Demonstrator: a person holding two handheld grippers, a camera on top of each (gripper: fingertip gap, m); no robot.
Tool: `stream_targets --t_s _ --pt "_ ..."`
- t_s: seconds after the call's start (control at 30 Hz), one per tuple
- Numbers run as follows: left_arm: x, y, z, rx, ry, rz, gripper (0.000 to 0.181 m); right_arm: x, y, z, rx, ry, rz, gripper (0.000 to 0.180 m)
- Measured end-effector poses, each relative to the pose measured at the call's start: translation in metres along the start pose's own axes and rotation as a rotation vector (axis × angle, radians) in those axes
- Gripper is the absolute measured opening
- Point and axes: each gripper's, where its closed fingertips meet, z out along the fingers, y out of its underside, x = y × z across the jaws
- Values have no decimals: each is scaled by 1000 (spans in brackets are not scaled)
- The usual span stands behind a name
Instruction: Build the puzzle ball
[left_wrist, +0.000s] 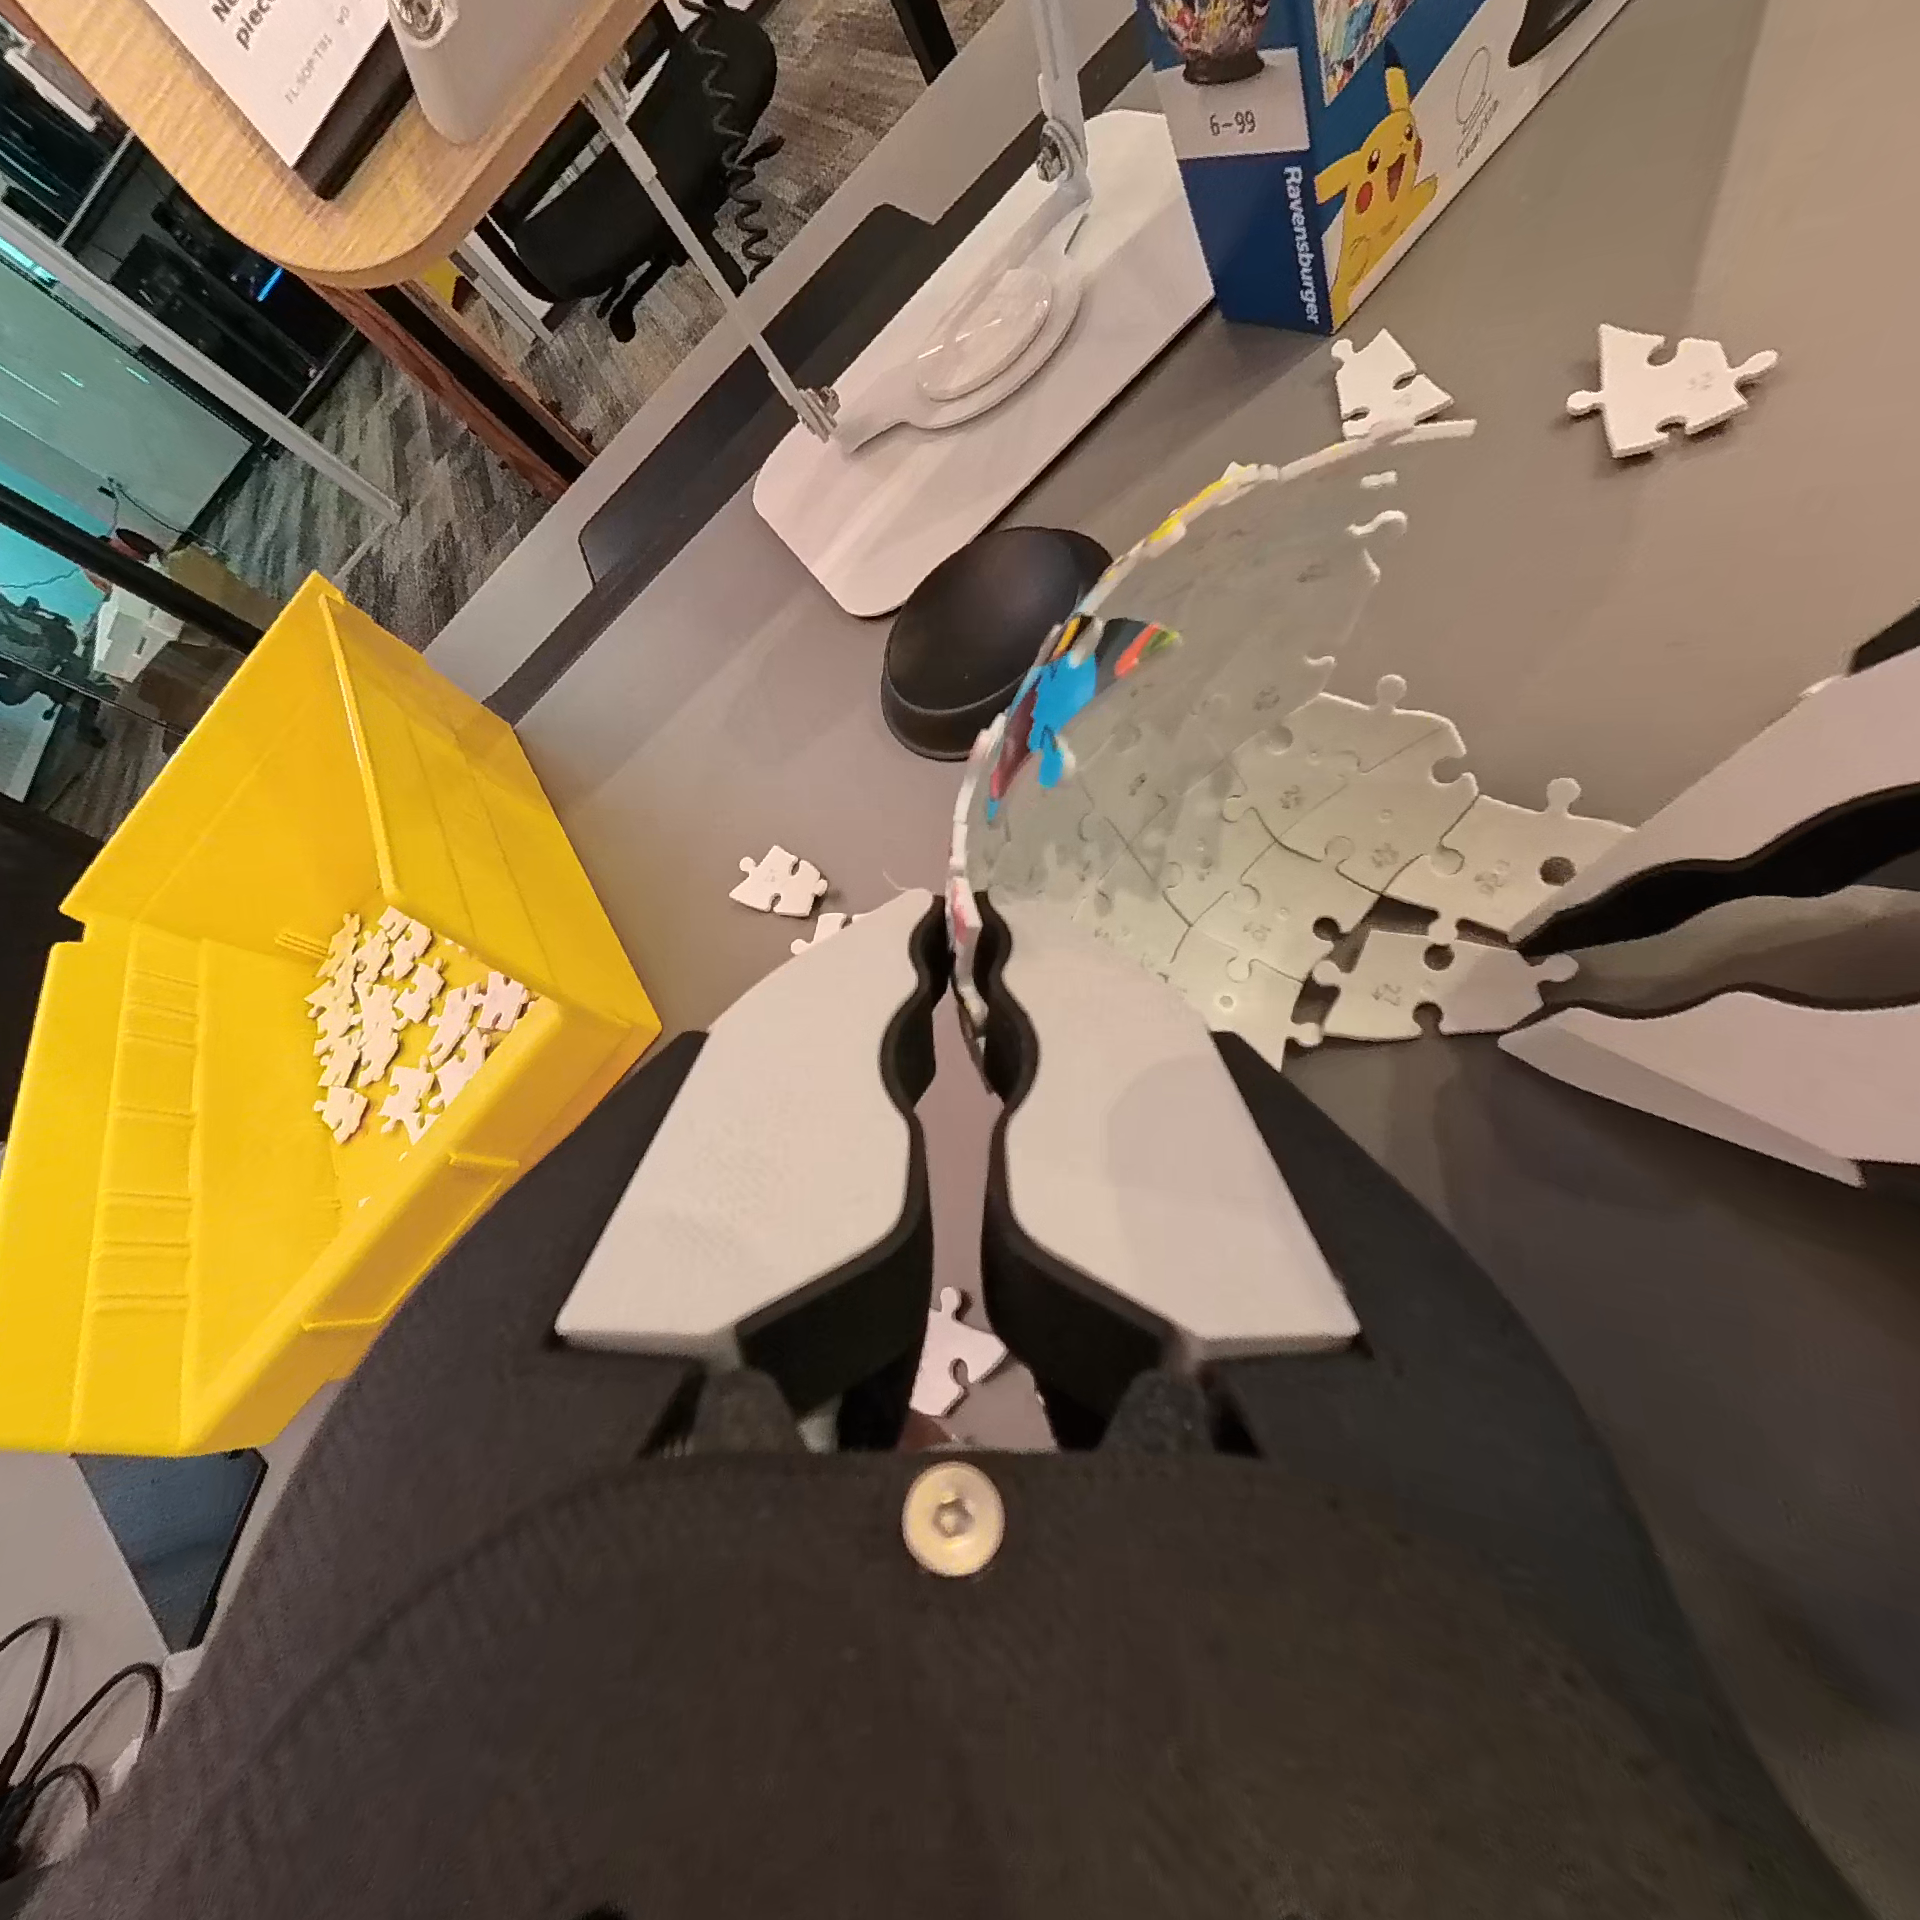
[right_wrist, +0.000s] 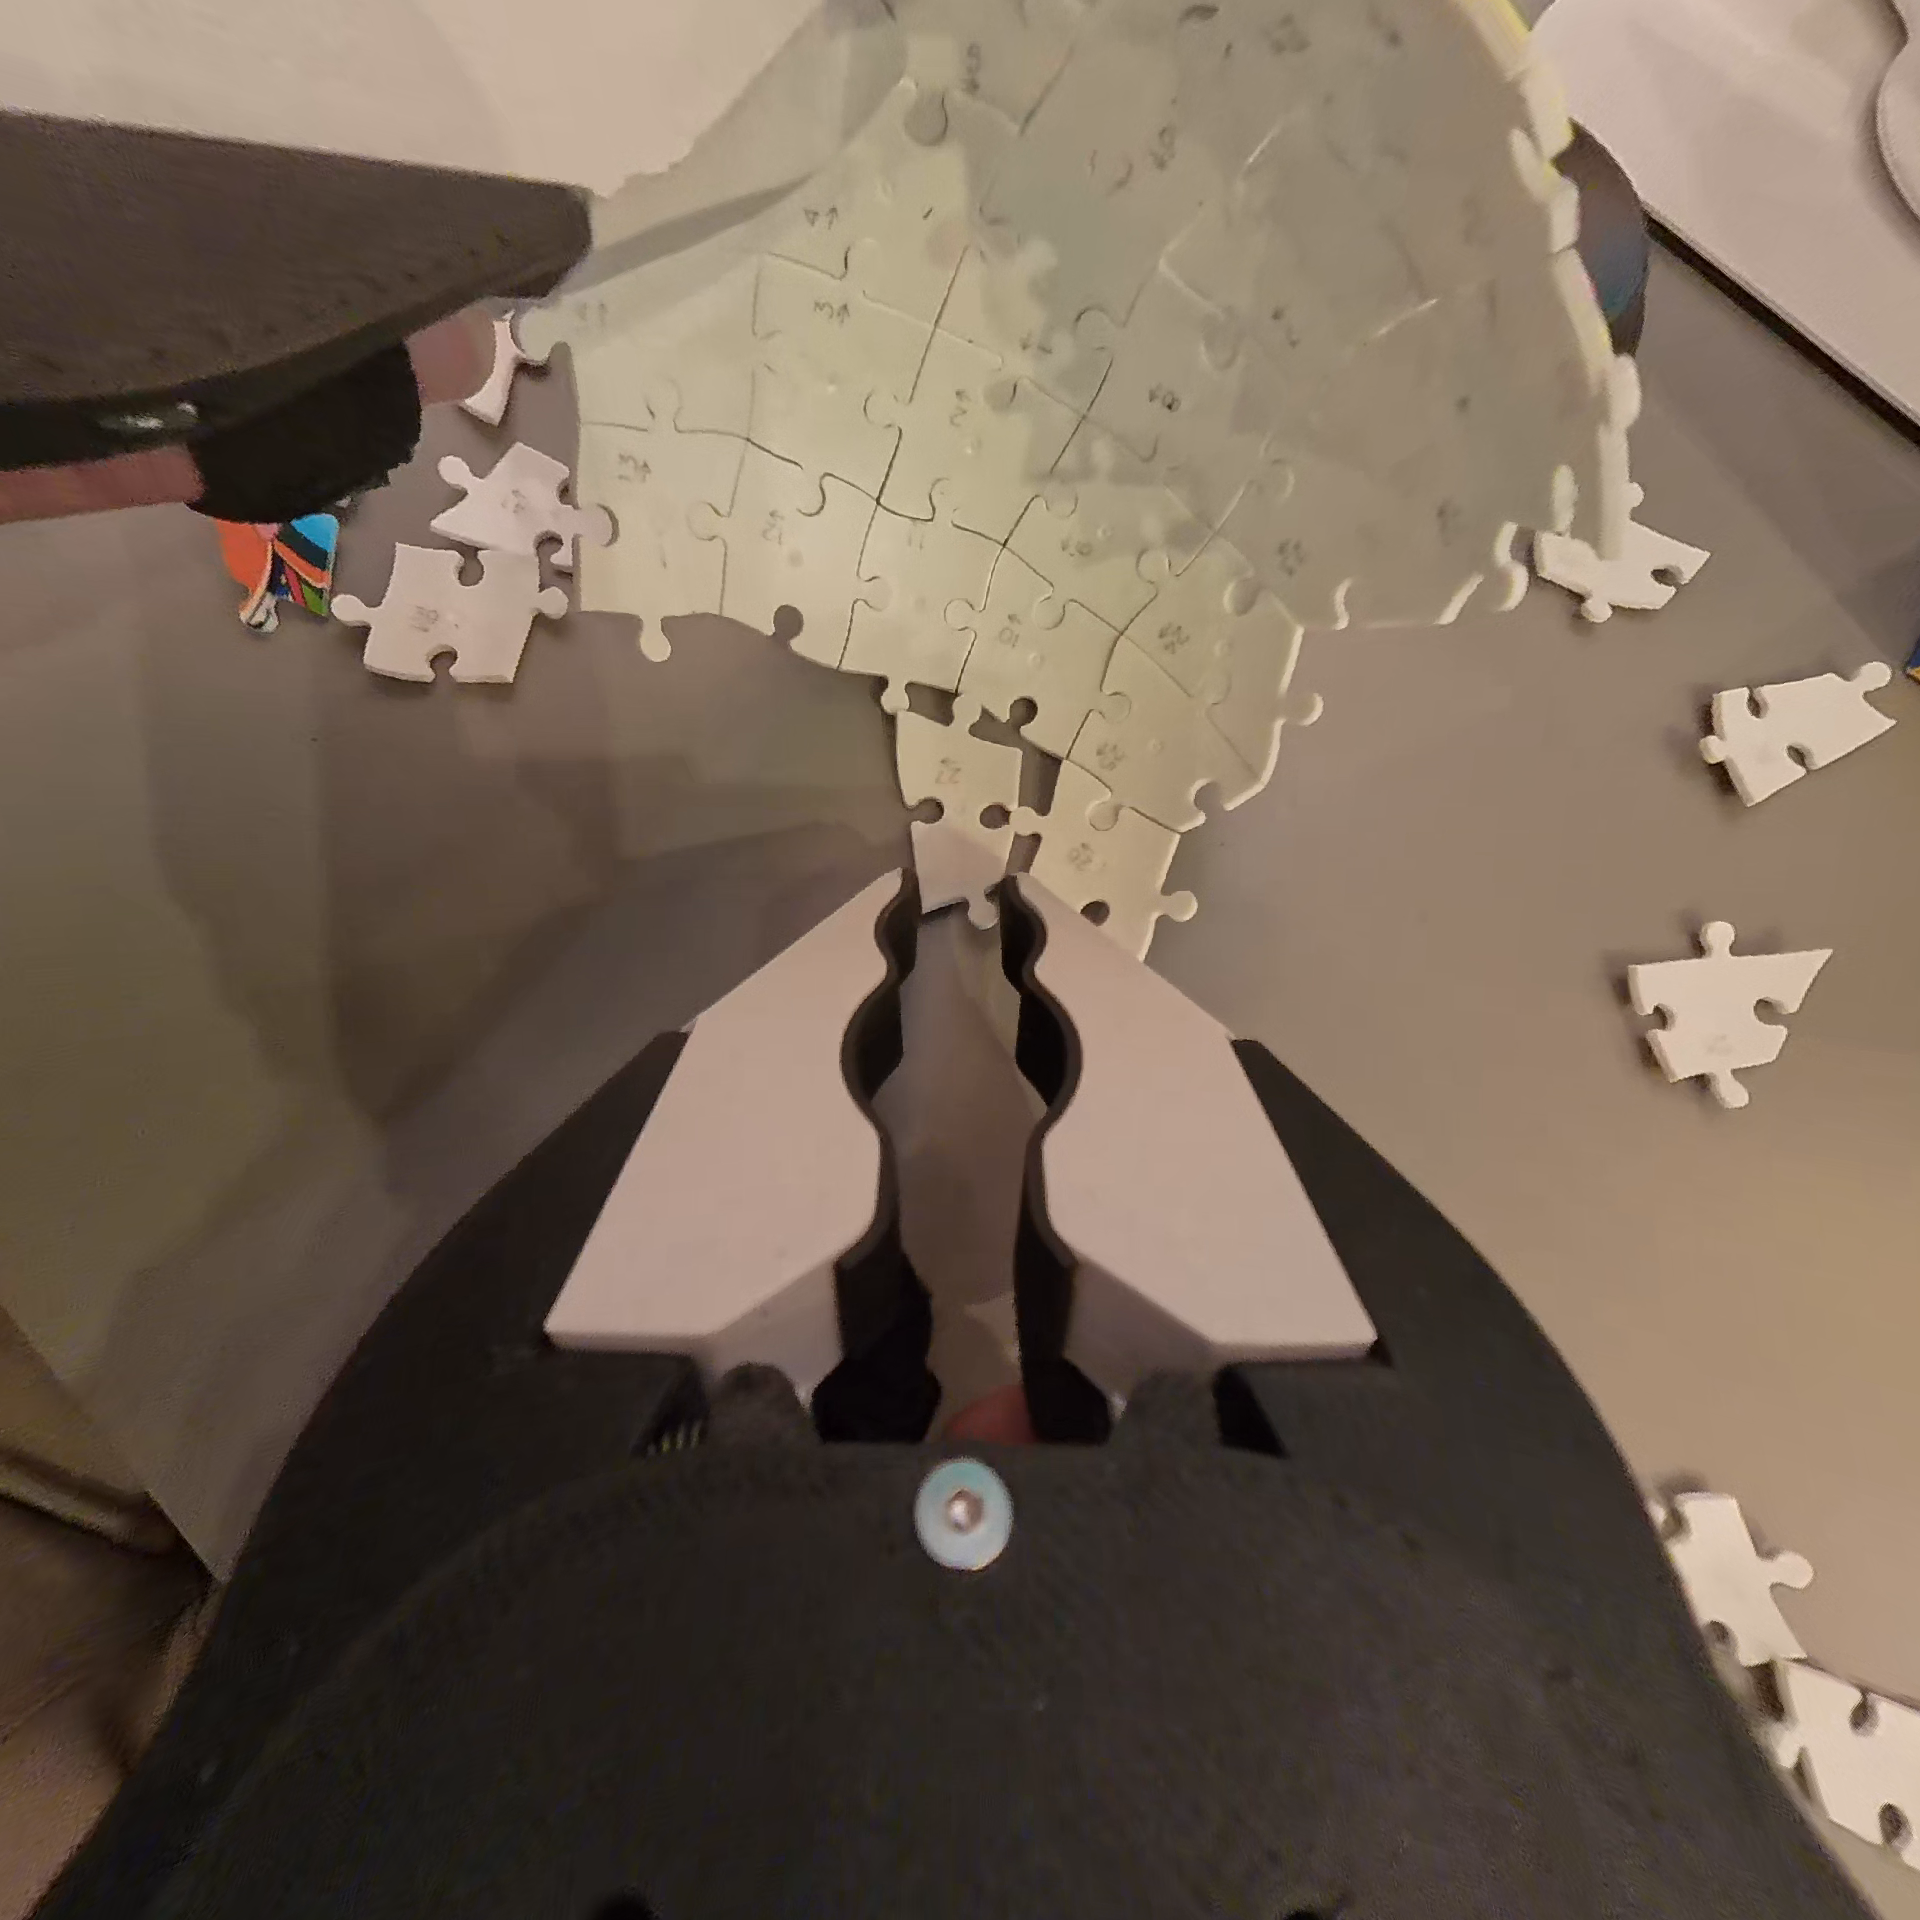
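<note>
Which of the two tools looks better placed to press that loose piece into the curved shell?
Right: the right tool grips the loose piece at the shell's edge; the left tool clamps the shell's rim.

Glossy yellow plastic bin (left_wrist: 260, 1039), matt grey tabletop (left_wrist: 1558, 1247), smooth white puzzle shell (right_wrist: 1039, 416).

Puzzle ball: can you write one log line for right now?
left gripper: shut on puzzle shell rim | right gripper: shut on loose piece at shell edge
</note>
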Motion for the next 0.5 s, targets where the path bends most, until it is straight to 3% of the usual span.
stream_targets --t_s 0.5 --pt "2 1 0 3 4 -12 4 9 -2 -2 40 51 123 20"
